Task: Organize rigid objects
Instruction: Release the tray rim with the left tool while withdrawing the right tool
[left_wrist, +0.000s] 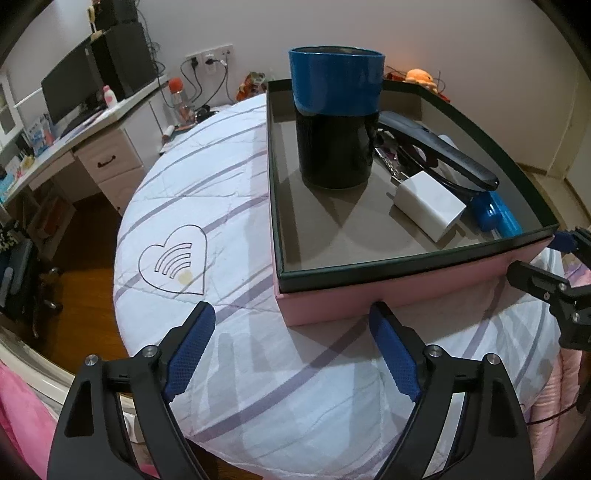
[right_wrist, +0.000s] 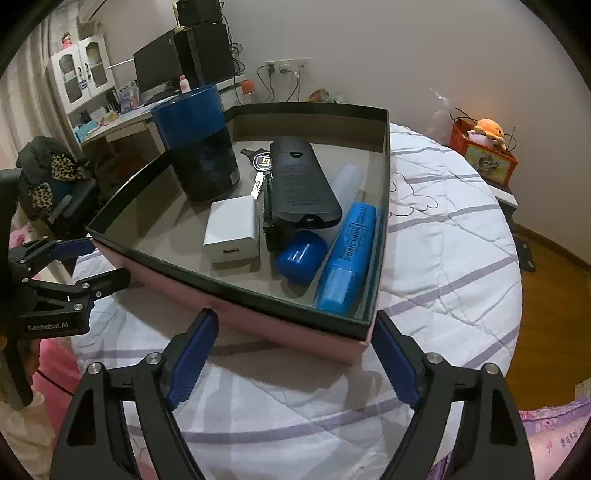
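Note:
A pink box (left_wrist: 388, 293) with a black rim sits on the white quilt; it also shows in the right wrist view (right_wrist: 258, 321). Inside stand a blue-and-black canister (left_wrist: 338, 114) (right_wrist: 201, 147), a white charger (left_wrist: 428, 205) (right_wrist: 232, 230), a black remote (left_wrist: 439, 155) (right_wrist: 299, 184), keys (right_wrist: 260, 173), a blue cap (right_wrist: 301, 256) and a blue highlighter (right_wrist: 349, 258) (left_wrist: 495, 216). My left gripper (left_wrist: 291, 321) is open and empty, just before the box's near wall. My right gripper (right_wrist: 291, 328) is open and empty at the box's near corner.
The quilt (left_wrist: 192, 206) with a heart print covers the bed. A desk with monitor (left_wrist: 70, 92) stands at the back left. A red box with an orange plush toy (right_wrist: 487, 144) sits at the right. Wooden floor (right_wrist: 546, 306) lies beyond the bed edge.

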